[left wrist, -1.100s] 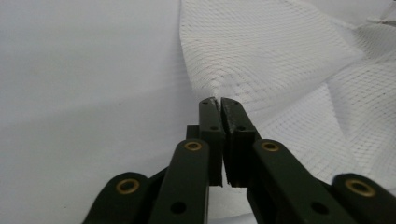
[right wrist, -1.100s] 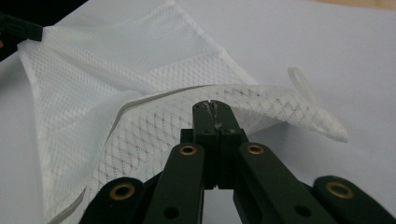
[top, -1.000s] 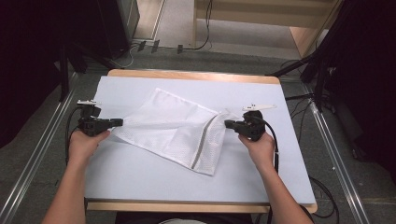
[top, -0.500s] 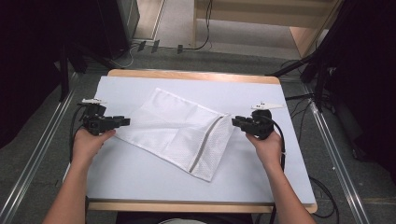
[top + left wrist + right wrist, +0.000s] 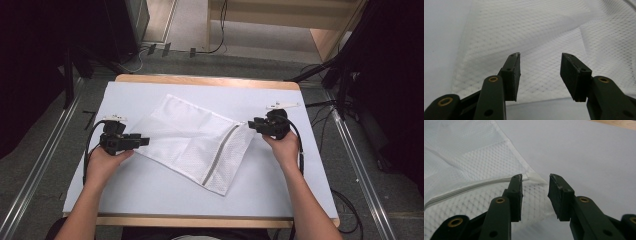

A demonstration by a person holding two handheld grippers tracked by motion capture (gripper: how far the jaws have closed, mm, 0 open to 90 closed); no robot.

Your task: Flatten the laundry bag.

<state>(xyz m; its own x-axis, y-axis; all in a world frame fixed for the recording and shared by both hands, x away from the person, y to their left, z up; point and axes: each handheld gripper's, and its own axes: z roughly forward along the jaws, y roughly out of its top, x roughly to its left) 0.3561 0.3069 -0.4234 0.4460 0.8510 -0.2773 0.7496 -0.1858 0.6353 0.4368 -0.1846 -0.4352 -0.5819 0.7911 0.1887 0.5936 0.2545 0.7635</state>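
hidden: bag's far edge cut off in both gripper views
mesh bag (image 5: 192,142): white netting, zip seam, flat and askew on the pale table (image 5: 150,192)
left gripper (image 5: 540,75): jaws apart, holding nothing, at bag's corner
right gripper (image 5: 535,193): jaws apart, empty, at zip end

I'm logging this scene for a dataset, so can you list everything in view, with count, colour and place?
Mesh bag: one, white, flat and askew mid-table, between the grippers.
Zipper: one, white, along the bag's right part.
Table: one, pale blue-grey top, wooden edge.
Rails: two, metal, on the floor either side of the table.
Left gripper: one, black, open at the bag's left edge.
Right gripper: one, black, open at the bag's right corner.
Hands: two, holding the grippers.
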